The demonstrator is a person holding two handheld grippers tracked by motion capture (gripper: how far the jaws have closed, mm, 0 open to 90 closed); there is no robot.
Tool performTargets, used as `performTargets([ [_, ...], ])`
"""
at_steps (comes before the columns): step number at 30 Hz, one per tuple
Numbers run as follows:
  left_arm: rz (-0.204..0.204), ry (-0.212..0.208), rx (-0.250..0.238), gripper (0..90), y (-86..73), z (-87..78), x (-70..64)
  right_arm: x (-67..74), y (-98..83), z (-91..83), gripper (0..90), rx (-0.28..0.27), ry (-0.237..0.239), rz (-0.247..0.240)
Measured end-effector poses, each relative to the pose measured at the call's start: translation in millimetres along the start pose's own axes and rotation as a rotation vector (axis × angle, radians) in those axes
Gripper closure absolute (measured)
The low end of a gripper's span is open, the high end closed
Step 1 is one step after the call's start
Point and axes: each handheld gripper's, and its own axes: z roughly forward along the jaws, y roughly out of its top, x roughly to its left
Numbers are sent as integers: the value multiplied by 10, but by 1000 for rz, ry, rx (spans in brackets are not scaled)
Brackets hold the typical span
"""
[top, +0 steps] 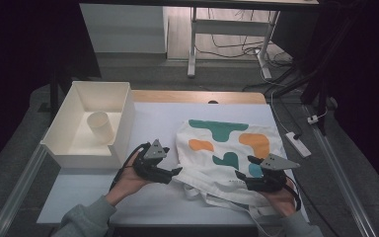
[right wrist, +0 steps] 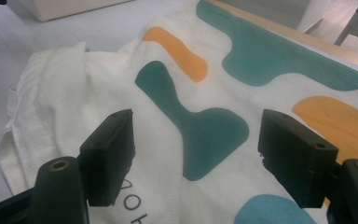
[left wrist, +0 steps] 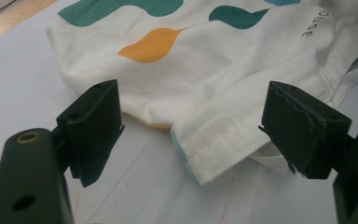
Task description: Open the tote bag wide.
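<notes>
A: Claws first: the left claw (top: 176, 171) and the right claw (top: 240, 176) both stand released, near the front edge of the tabletop (top: 158, 116).

B: And the tote bag (top: 227, 148)?

A: It lies flat toward the right edge, its handle strap (left wrist: 214, 149) between the left jaws. I think closing now may pinch only one layer.

B: Behind, the white bin (top: 91, 123) holds a cup (top: 101, 127).

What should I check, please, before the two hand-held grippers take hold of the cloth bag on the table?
1. Left hand-held gripper open: ok.
2. Right hand-held gripper open: ok.
3. Folded strap end lies between the left jaws, not pinched: ok.
4. Right jaws are over the cloth bag; contact with fabric: cannot tell.
5. Bag lies flat: not ok, its near edge is bunched.
6. White bin with the cup stands apart from the bag: ok.
</notes>
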Motion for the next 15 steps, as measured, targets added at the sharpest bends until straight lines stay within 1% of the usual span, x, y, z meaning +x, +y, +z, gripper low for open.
performTargets([
  [2, 3, -5, 3, 200, 48, 27, 13, 13, 3, 1, 273, -2, 4, 2],
  [3, 2, -19, 6, 200, 89, 62, 27, 18, 2, 4, 273, -2, 6, 0],
  [4, 2, -19, 6, 200, 89, 62, 27, 18, 2, 4, 273, -2, 6, 0],
  [7, 9, -34, 15, 200, 128, 151, 16, 38, -4, 20, 273, 6, 15, -5],
  [8, 12, -44, 21, 200, 125, 185, 2, 41, -4, 20, 273, 9, 15, -7],
  [10, 32, -66, 48, 199, 99, 256, -37, 50, -5, 21, 273, 7, 18, -8],
  [14, 41, -94, 91, 208, 39, 353, -69, 54, -3, 28, 273, 6, 25, -14],
  [15, 55, -97, 104, 210, 24, 374, -78, 54, -3, 30, 273, 9, 27, -15],
])
